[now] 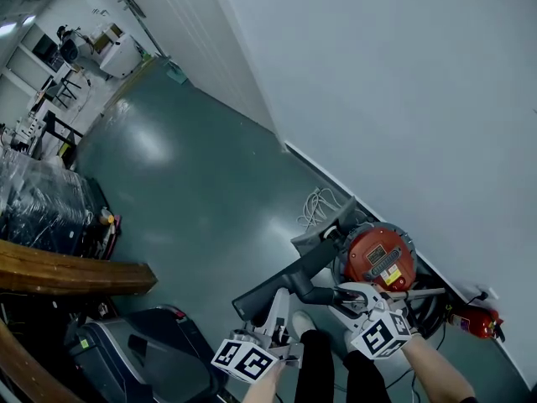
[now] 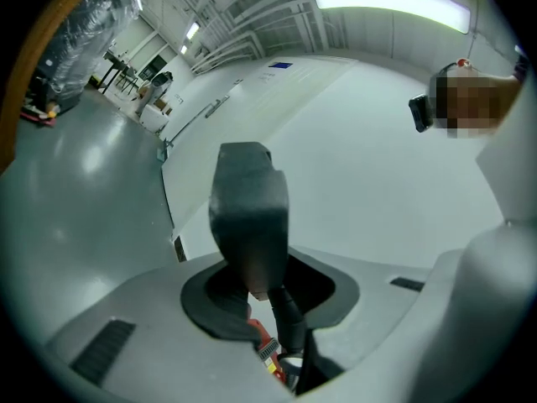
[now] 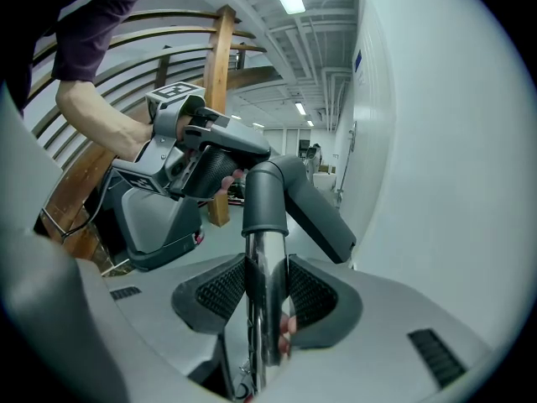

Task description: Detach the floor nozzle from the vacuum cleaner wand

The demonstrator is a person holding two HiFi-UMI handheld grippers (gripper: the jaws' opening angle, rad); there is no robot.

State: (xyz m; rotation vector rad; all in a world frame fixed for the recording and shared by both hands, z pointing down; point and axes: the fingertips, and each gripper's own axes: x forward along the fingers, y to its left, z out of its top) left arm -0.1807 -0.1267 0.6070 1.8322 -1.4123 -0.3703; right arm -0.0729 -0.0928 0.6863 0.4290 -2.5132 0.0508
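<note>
The dark grey floor nozzle (image 1: pixel 285 285) is lifted off the floor in front of the red vacuum canister (image 1: pixel 382 259). Its neck (image 3: pixel 264 196) runs into the chrome wand (image 3: pixel 267 309). My right gripper (image 3: pixel 268 288) is shut on the wand just below the neck, both ribbed pads (image 3: pixel 220 290) against the tube. In the head view the right gripper (image 1: pixel 340 296) sits beside the wand (image 1: pixel 424 293). My left gripper (image 2: pixel 260 288) has the nozzle body (image 2: pixel 247 217) between its jaws and presses on it. It also shows in the head view as the left gripper (image 1: pixel 281 311) at the nozzle's near side.
A white wall (image 1: pixel 403 99) runs close along the right. A coil of white cable (image 1: pixel 319 201) lies by its base, and a small red object (image 1: pixel 478 320) by the canister. At left are a wooden beam (image 1: pixel 67 271) and a dark case (image 1: pixel 143 351).
</note>
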